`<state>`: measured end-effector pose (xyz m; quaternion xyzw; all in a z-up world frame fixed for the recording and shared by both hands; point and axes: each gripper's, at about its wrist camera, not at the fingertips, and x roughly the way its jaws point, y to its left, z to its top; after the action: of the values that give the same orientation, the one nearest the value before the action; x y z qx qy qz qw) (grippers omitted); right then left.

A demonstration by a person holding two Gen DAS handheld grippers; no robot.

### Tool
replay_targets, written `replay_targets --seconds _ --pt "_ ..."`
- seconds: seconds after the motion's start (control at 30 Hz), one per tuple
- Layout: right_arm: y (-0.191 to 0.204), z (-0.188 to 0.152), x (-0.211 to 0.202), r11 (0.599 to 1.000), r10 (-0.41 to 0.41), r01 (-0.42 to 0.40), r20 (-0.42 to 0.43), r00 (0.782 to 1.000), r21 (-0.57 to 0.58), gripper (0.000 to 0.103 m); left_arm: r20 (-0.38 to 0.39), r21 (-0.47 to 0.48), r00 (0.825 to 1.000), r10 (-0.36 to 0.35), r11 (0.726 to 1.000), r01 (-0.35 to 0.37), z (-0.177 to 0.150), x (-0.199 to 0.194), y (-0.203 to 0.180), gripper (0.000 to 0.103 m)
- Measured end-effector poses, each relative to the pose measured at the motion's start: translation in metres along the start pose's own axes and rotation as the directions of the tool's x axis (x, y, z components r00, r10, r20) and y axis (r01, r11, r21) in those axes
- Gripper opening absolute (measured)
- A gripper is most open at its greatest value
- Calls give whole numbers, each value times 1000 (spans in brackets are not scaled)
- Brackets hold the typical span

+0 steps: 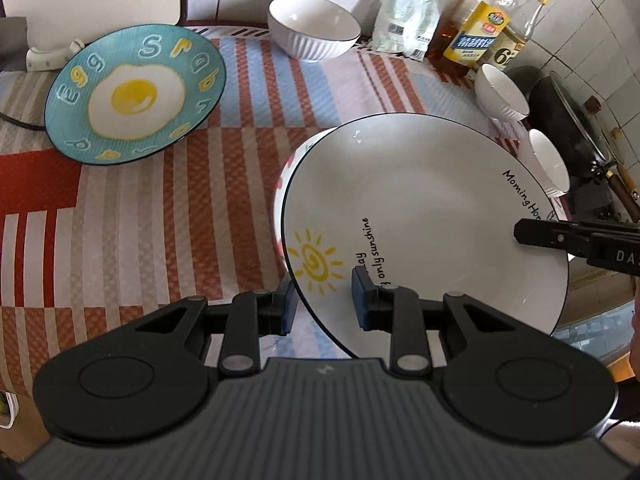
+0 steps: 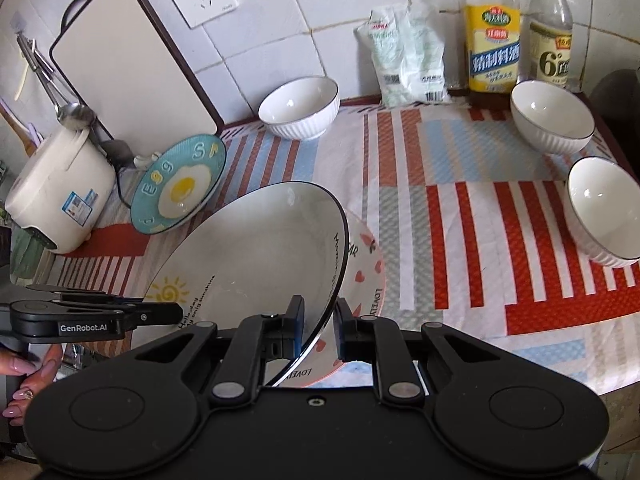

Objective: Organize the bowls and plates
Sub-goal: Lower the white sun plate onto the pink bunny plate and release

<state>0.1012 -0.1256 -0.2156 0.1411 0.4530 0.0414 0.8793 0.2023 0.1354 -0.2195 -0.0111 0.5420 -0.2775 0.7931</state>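
**Item: sunshine plate, carried two-handed over pink plate**

Location: sunshine plate (image 1: pixel 424 216) is tilted above the striped surface (image 1: pixel 160 208), directly over the pink-heart plate (image 2: pixel 366 264), which lies flat and partly hidden.
Grip: left claw (image 1: pixel 324 300) is clamped across the near rim by the sun motif; right claw (image 2: pixel 320 330) is clamped on the opposite rim.
Judgement: stacking needs only a level descent.
Elsewhere: egg plate (image 1: pixel 134 94) well apart; three white bowls (image 2: pixel 298 106) toward the wall.
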Motion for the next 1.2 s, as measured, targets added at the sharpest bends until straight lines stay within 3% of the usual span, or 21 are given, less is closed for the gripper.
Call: replay_targets --seconds 0.2,0.43,0.7,0.97,1.2 --pt "-9 -6 20 998 36 -35 -18 999 53 20 -31 -17 999 11 1000 -12 -4 17 9 26" --pt "-17 -8 38 997 23 -18 -73 997 69 19 -72 -2 997 41 999 -42 2 33 4 26" --pt "-23 -1 51 998 4 2 -107 994 59 20 -103 5 993 61 998 -61 10 44 2 26" --pt "-16 7 62 997 -72 69 -137 988 -28 23 -159 -30 985 69 997 -75 16 57 0 26" --pt "-9 13 69 984 -152 139 -126 980 -108 28 -168 124 969 181 979 -161 15 63 -23 26"
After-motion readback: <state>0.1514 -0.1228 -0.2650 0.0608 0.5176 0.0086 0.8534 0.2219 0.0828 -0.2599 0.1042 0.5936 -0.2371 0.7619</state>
